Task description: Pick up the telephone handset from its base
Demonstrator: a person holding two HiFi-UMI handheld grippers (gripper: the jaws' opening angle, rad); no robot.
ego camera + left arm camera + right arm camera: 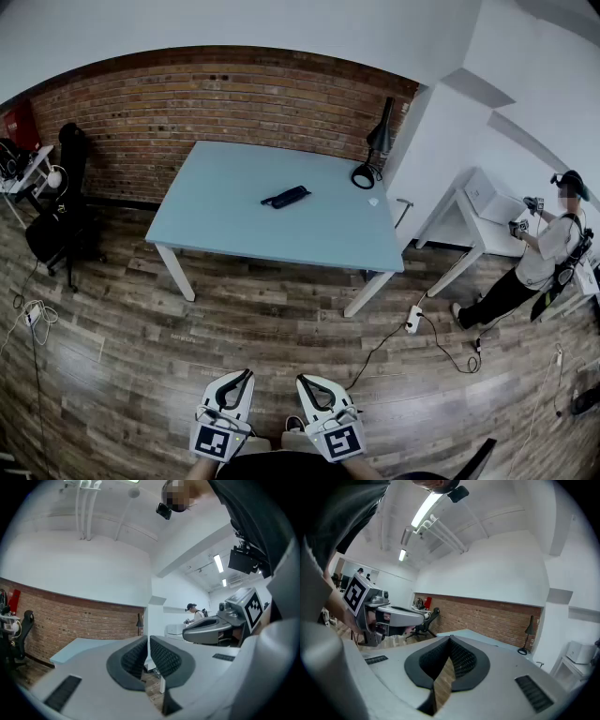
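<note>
**Phone well ahead, both grippers shut and far from it**

Head view: the phone (286, 197) lies as a dark, slim shape near the middle of the pale blue surface (216, 225). Its long axis runs from lower left up to the right in the picture. From here I cannot tell handset from base. The left gripper (239, 380) and the right gripper (307, 382) are side by side at the bottom, close to the person's body. A wide stretch of wooden floor (281, 319) separates them from the near edge of the surface. The phone is almost straight ahead of the pair, so neither is clearly the nearer, though the right may be a shade closer in line. A black lamp (375, 150) stands at the far right corner, well apart from the phone.

Left gripper view: the left gripper (149, 638) has its ribbed pads pressed together with nothing between them. It points level toward the brick wall. A corner of the surface (79, 646) shows beyond, but the phone itself does not show.

Right gripper view: the right gripper (450, 639) also has its tips meeting and holds nothing. The surface (473, 635) sits behind the jaws, and any phone on it is too small to pick out.

By my reckoning the job is not yet begun. The person must first close the distance, then open a gripper across the phone's narrow width.
</note>
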